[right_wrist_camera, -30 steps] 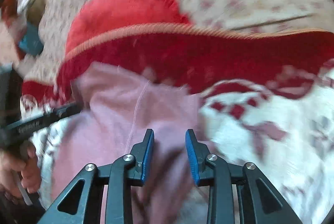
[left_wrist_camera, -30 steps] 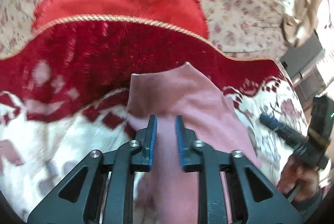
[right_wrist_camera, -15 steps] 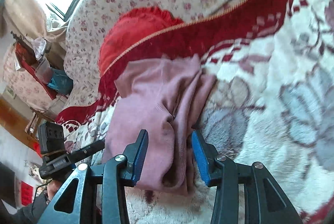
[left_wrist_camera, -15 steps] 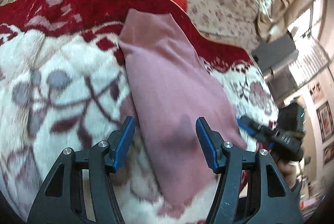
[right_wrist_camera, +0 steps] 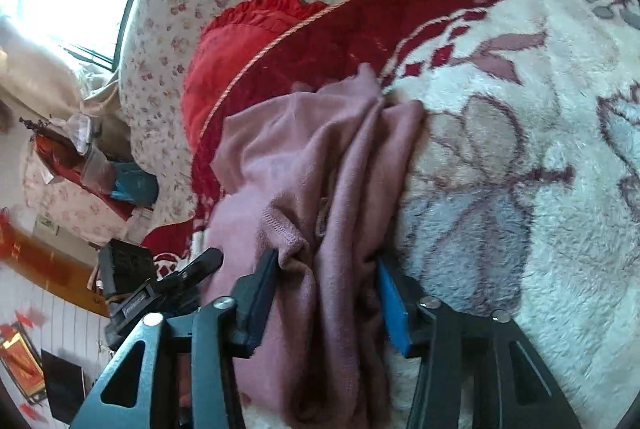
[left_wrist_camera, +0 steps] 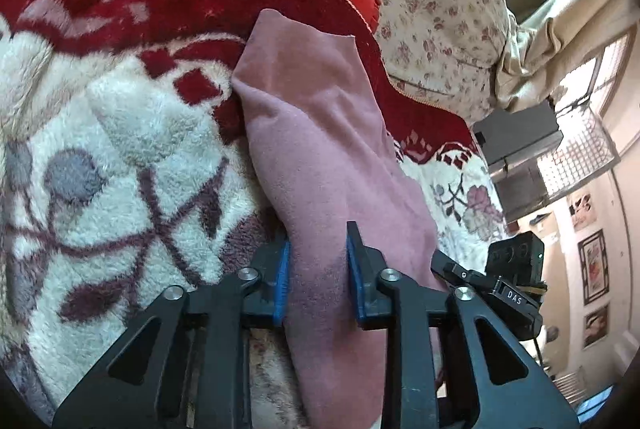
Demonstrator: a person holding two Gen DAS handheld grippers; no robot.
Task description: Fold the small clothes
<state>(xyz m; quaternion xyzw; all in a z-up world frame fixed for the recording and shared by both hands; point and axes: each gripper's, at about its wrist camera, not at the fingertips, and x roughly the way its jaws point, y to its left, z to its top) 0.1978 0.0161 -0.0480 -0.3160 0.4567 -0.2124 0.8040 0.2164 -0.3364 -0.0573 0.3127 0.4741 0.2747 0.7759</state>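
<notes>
Each hand-held gripper [left_wrist_camera: 316, 269] [right_wrist_camera: 326, 303] has black skeletal arms, silver screws and blue finger pads [left_wrist_camera: 282, 277].

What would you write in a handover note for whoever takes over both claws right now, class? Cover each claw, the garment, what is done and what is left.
Left claw: straddles the near end of the pink garment, with cloth filling the gap. A firm grip cannot be confirmed.
Right claw: straddles a bunched part of the same garment; grip equally unclear.
Garment: lies on the fleece blanket, smooth on the left claw's side and creased on the right's.
Done: it seems gathered into a long strip.
Left: probably smooth the bunched side, then fold it compact.
</notes>
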